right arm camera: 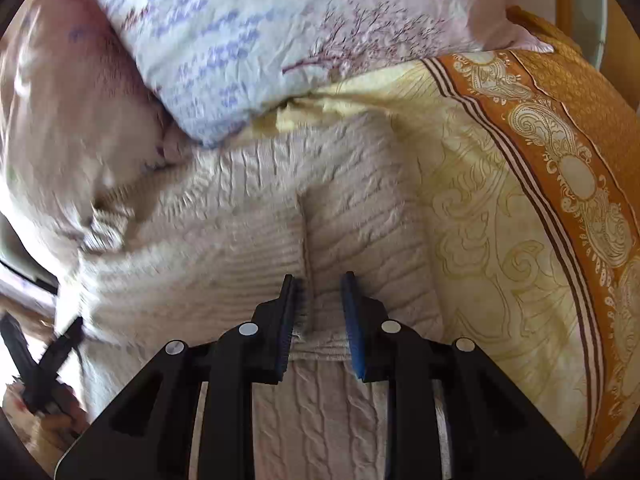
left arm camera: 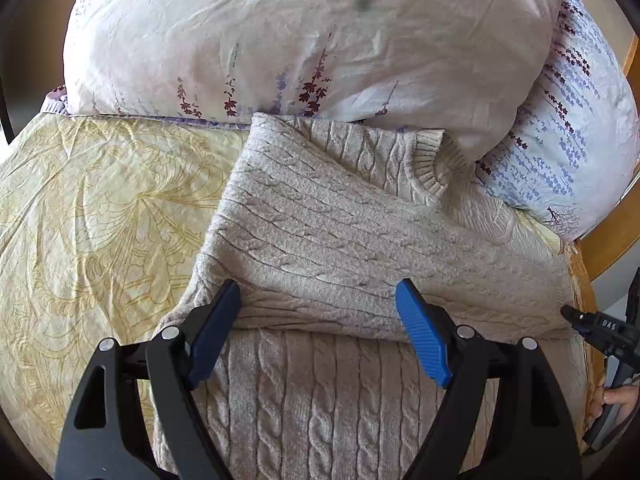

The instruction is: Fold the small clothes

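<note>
A beige cable-knit sweater (left arm camera: 320, 240) lies on a bed covered by a pale yellow patterned bedspread (left arm camera: 100, 220), partly folded, with 1 panel laid across the lower body so that its cables run crosswise over the lengthwise cables beneath. The ribbed collar (left arm camera: 428, 168) sits toward 1 o'clock in the left wrist view, tucked against 2 floral pillows (left arm camera: 280, 40) that fill the frame from 10 to 2 o'clock. The left gripper (left arm camera: 318, 308) stands at 6 o'clock with its blue pads (left arm camera: 420, 332) spread wide over the folded edge, nothing pinched between them. At 4 o'clock in that view the right gripper's black tip shows at the sweater's edge, with a hand (left arm camera: 620, 398) just below it. In the right wrist view, which is motion-blurred on the left side, the right gripper (right arm camera: 319, 288) sits at 6 o'clock with its jaws narrowly parted; a raised ridge of the knit lies between the pads, though the pads do not appear to press on it. An orange ornamented border (right arm camera: 560, 160) of the bedspread runs from 1 to 5 o'clock.
</note>
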Demonstrator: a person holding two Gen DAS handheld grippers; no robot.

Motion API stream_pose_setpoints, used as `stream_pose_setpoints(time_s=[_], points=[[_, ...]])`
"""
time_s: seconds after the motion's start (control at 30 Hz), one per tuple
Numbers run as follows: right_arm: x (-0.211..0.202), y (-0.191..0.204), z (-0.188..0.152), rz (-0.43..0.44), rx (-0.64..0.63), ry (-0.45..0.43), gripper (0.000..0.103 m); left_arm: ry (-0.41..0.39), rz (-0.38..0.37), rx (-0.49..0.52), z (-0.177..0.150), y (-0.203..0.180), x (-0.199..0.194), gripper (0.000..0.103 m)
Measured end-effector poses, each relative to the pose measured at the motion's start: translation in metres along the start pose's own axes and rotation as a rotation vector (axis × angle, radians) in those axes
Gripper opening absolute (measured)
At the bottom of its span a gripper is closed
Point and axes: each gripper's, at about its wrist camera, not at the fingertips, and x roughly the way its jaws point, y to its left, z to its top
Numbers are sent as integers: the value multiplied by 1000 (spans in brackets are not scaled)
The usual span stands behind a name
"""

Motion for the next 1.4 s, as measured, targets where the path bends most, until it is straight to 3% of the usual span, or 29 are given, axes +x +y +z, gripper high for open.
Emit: stream_pose_setpoints(time_s=[0.07, 0.1, 0.2, 0.23, 0.3, 0.43, 0.57, 0.67, 0.73, 0.9, 1.03, 1.17, 1.23, 1.3, 1.4], points=[[-13, 4, -7, -18, -26, -25, 27, 14, -16, -3, -1, 2, -8, 80], [-21, 0, -9, 14, -5, -41, 35, 29, -32, -10, -3, 5, -12, 80], [-49, -28, -19, 109, 97, -93, 73, 73, -70, -34, -11, 21, -29, 80], [-55, -40, -22, 140, 130, -97, 75, 80, -79, -40, -15, 28, -36, 80], [-66, -67, -33, 198, 200, -91, 74, 81, -90, -43, -24, 43, -51, 80], [-71, -113, -58, 313, 326, -27, 58, 97, -101, -52, -37, 74, -73, 79], [-67, -132, -81, 424, 384, 38, 50, 152, -152, -87, -51, 96, -80, 78], [-62, -131, -96, 470, 380, 85, 49, 195, -220, -137, -66, 104, -79, 76], [-62, -126, -104, 506, 366, 103, 42, 204, -273, -143, -74, 104, -83, 75], [-64, -106, -125, 628, 305, 186, 42, 271, -411, -139, -96, 95, -87, 69], [-67, -94, -139, 698, 291, 234, 42, 321, -474, -149, -113, 91, -91, 59], [-72, -88, -150, 716, 281, 263, 41, 365, -525, -181, -129, 88, -93, 53], [-78, -90, -151, 628, 249, 261, 35, 377, -506, -165, -132, 86, -96, 49], [-87, -97, -153, 565, 255, 236, 35, 380, -475, -167, -134, 87, -98, 42], [-89, -101, -160, 552, 235, 265, 35, 387, -490, -198, -133, 90, -97, 47]])
